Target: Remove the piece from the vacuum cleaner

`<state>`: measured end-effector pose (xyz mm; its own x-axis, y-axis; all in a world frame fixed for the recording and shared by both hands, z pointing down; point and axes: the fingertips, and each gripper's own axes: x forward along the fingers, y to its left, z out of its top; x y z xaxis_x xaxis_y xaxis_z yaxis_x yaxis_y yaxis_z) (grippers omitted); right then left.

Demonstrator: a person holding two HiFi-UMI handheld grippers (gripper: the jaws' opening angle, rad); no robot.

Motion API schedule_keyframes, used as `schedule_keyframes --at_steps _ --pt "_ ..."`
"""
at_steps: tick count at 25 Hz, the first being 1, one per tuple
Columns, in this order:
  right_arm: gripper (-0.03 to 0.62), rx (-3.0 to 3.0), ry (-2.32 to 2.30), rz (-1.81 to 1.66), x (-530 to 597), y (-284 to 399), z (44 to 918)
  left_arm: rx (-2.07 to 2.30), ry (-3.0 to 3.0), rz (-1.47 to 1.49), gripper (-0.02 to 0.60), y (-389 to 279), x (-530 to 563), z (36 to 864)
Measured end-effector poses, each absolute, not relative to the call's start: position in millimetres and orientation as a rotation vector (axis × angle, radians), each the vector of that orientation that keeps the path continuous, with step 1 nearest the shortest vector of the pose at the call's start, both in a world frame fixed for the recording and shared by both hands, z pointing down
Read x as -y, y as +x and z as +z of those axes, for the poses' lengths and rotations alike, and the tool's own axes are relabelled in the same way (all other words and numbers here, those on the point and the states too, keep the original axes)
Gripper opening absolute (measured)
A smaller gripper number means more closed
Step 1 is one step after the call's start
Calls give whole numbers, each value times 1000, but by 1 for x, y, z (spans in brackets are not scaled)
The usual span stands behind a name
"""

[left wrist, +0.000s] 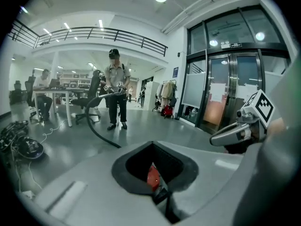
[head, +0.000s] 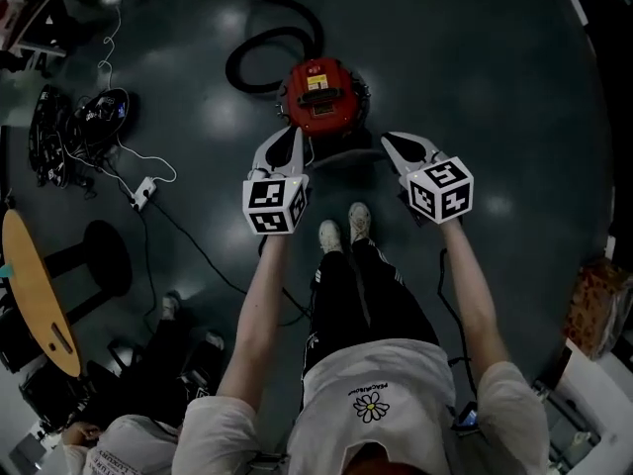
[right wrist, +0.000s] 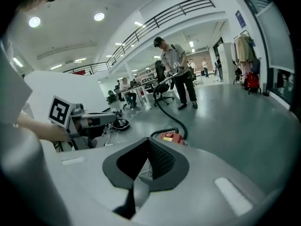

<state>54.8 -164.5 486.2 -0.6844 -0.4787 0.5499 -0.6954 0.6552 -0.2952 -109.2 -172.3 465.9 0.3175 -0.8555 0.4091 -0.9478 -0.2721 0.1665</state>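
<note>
A red canister vacuum cleaner [head: 321, 95] stands on the dark floor just ahead of my feet, its black hose [head: 259, 43] curling off behind it. My left gripper [head: 293, 133] hovers at its near left edge, jaws shut and holding nothing. My right gripper [head: 390, 139] hangs at its near right, also shut and empty. In the left gripper view a bit of the red vacuum cleaner [left wrist: 153, 177] shows through the gap in the pads. The right gripper view has the vacuum cleaner [right wrist: 170, 136] low ahead, with the hose [right wrist: 171, 114] leading to a standing person [right wrist: 176, 69] who holds its far end.
Tangled cables and a power strip [head: 143, 194] lie on the floor at the left, near a black stool [head: 99, 255] and a round wooden table [head: 35, 295]. Another person [head: 119, 433] sits at the lower left. A box [head: 593, 305] stands at the right edge.
</note>
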Motion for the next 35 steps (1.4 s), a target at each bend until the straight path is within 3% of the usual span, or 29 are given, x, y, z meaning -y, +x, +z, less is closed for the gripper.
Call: schedule_keyframes --at_steps 3,12,20,26,30,35 --pt "31 2389 852 656 179 45 525 1553 2187 382 0 -115 198 512" --pt "164 2071 552 501 167 50 688 1316 2189 711 0 -93 235 675" --pt "204 1700 160 218 146 88 807 1131 2179 956 0 -70 259 761" --pt "185 1584 66 53 138 90 838 1141 2150 930 1 -70 261 767" --pt "58 1520 109 -15 146 92 849 1181 2105 855 0 -74 260 770" --pt "35 1536 73 -24 137 90 850 1191 2100 850 0 -75 263 772"
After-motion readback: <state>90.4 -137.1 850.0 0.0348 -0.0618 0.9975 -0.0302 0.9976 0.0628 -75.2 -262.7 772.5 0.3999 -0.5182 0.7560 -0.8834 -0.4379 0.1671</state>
